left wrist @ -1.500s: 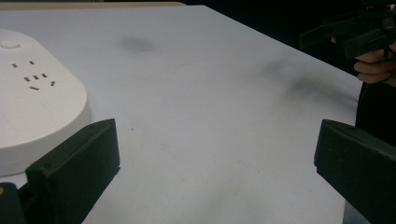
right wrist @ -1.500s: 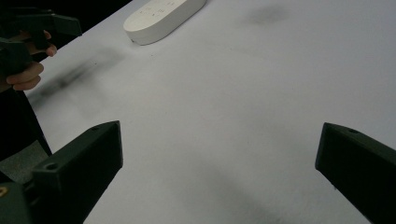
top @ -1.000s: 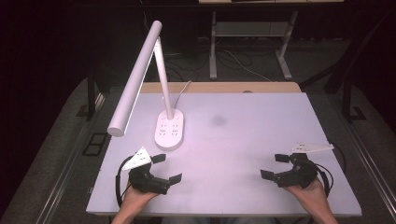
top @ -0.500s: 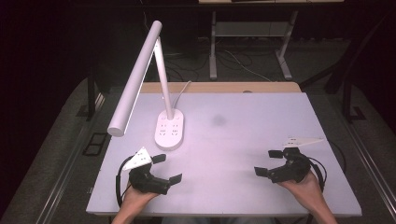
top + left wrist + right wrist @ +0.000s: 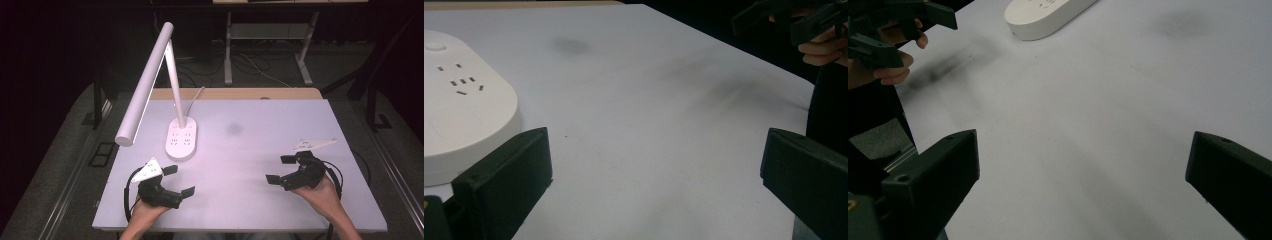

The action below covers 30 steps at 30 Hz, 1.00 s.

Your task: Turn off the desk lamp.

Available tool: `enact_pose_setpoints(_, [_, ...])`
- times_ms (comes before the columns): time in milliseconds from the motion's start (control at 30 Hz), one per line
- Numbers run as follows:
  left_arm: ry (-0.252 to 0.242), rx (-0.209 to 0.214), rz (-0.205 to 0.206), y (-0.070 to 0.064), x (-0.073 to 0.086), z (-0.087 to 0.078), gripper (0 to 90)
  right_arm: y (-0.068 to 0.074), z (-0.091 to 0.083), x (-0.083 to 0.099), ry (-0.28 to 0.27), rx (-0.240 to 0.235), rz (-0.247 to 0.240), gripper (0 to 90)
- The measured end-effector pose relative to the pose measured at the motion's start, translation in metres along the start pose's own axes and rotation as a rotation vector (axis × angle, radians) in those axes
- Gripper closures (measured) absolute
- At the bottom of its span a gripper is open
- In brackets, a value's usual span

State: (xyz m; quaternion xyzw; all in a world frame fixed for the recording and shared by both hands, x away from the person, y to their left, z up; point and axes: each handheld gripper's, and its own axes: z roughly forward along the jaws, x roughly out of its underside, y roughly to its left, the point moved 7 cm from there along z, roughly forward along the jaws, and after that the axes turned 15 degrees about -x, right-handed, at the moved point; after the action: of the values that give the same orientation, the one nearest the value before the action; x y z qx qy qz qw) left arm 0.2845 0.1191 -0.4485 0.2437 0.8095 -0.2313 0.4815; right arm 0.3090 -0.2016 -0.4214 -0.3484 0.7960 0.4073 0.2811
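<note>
On the tabletop [image 5: 260, 150] in front of me stands a white desk lamp [image 5: 150, 85], its oval base [image 5: 181, 141] set left of centre and towards the far side, with socket slots on its upper face. The long lamp head slopes down and forward over the left edge. A white cord [image 5: 196, 95] leaves the base towards the rear.

Left tool [image 5: 179, 181]: jaws wide apart, nothing between them, held low near the front edge, just in front of the base. In the left gripper view the base [image 5: 464, 110] lies close beside one jaw, not touching it.

Right tool [image 5: 281, 169]: jaws wide apart, nothing between them, held over bare tabletop at the right, well apart from the lamp. In the right gripper view the base [image 5: 1048, 15] sits far ahead, with my left hand [image 5: 895, 60] at the upper left.

Step in hand, as I judge it: approach to the lamp. Recommended procedure:
1. Advance the left tool first; it is nearer.
2. Keep the jaws wide until they straddle the chosen part.
3. Take the slim upright stem rather than the broad base, which may exceed the jaw opening.
4. Steady the base with the right tool, since the overhanging head could tip the lamp.
5. Keep clear of the cord.
</note>
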Motion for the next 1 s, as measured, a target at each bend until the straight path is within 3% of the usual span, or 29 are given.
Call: enact_pose_setpoints(1000, [0.0, 0.008, -0.007, -0.001, 0.0, 0.0, 0.0, 0.009, 0.044, -0.057, 0.091, -0.046, -0.096, 0.7])
